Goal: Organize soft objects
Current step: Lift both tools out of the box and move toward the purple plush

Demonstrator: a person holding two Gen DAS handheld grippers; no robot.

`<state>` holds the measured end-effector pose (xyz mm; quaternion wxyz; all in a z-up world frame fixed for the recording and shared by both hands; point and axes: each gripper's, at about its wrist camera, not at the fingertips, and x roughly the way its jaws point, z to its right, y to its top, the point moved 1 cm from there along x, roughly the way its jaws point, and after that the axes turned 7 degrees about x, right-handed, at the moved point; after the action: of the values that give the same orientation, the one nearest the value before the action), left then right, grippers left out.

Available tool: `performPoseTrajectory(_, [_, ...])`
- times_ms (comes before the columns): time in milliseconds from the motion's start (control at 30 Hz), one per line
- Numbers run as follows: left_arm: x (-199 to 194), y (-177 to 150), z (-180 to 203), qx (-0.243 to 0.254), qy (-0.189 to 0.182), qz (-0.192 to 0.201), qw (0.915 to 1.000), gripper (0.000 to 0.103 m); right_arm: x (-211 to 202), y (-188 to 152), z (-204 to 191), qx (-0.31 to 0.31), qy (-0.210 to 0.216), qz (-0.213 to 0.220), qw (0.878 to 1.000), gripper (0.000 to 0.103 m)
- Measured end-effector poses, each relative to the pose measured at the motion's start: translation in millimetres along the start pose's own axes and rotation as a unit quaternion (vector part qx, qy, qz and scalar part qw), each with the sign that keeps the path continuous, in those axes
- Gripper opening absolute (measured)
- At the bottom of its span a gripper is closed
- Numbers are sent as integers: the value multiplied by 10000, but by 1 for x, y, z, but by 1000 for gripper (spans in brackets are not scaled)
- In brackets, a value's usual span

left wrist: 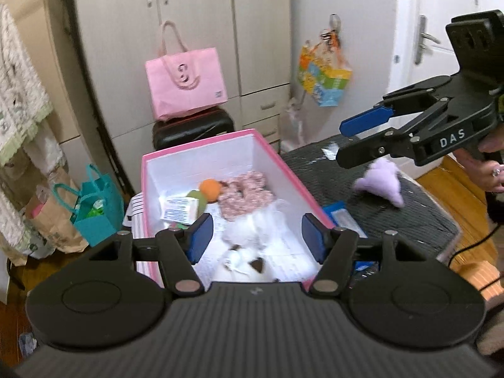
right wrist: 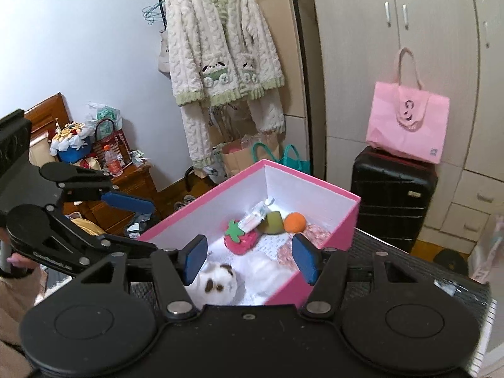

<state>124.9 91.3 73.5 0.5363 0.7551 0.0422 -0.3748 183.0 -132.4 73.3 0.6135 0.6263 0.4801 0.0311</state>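
- Left wrist view: the left gripper (left wrist: pixel 256 239) has its fingers spread wide and empty. Beyond and between them stands the pink-walled, white-lined cardboard box (left wrist: pixel 277 157), already holding a white plush with brown patches (left wrist: pixel 242 263), a pink-and-white fuzzy fabric piece (left wrist: pixel 244 193) and an orange-and-green soft toy (left wrist: pixel 206 192) — much of the sorting looks done.
- Right of the fingers a lilac star-shaped plush (left wrist: pixel 382 182) lies on the dark ribbed surface (left wrist: pixel 419 220), outside the box — seemingly what remains. The right gripper (left wrist: pixel 341 141) hovers over it, open and empty.
- Right wrist view: the right gripper's fingers (right wrist: pixel 195 256) stand apart, gripping nothing. Ahead, in the box, lies a red strawberry-shaped plush (right wrist: pixel 241 241). A black suitcase (right wrist: pixel 393 208) stands well beyond, obstructing nothing.
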Motion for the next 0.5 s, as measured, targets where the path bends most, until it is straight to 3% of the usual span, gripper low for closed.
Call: performPoseTrajectory(500, [-7, 1, 80, 651, -821, 50, 9945, 69, -72, -66, 7, 9, -663, 222, 9975, 72])
